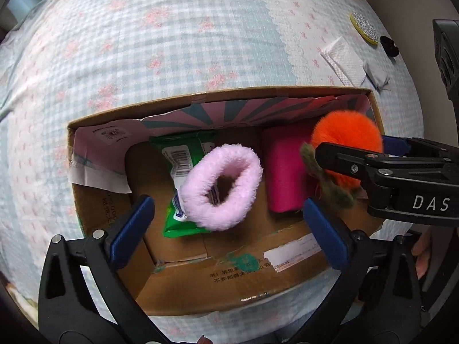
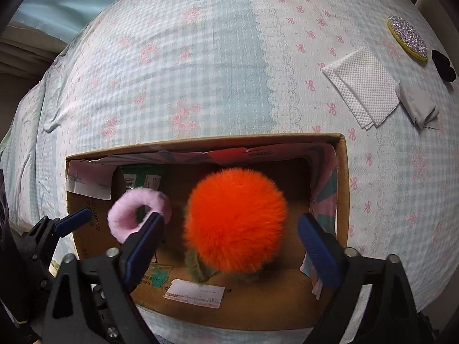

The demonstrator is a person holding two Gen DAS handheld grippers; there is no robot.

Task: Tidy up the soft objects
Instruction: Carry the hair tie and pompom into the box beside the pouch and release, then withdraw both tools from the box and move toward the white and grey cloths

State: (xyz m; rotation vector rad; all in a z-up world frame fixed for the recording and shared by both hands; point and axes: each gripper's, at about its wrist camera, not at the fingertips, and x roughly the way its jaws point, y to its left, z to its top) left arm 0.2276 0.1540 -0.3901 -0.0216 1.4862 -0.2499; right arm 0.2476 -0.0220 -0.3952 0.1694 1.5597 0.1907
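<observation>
An open cardboard box [image 1: 229, 283] [image 2: 342, 172] sits on the bed. A fluffy pink ring [image 1: 222, 187] [image 2: 137, 213] hangs between the spread fingers of my open left gripper [image 1: 226, 226], over the box; neither pad touches it. A fluffy orange ball with green leaves [image 2: 236, 225] [image 1: 347, 140] is between the spread fingers of my open right gripper [image 2: 229, 250], over the box. Inside lie a green packet [image 1: 178, 169] and a magenta roll [image 1: 284, 172].
On the checked bedsheet [image 2: 200, 71] at the far right lie a folded white cloth [image 2: 363, 89], a grey cloth [image 2: 417, 106], a glittery round pad [image 2: 407, 37] and a small black item [image 2: 443, 64]. The box's flaps line its inner walls.
</observation>
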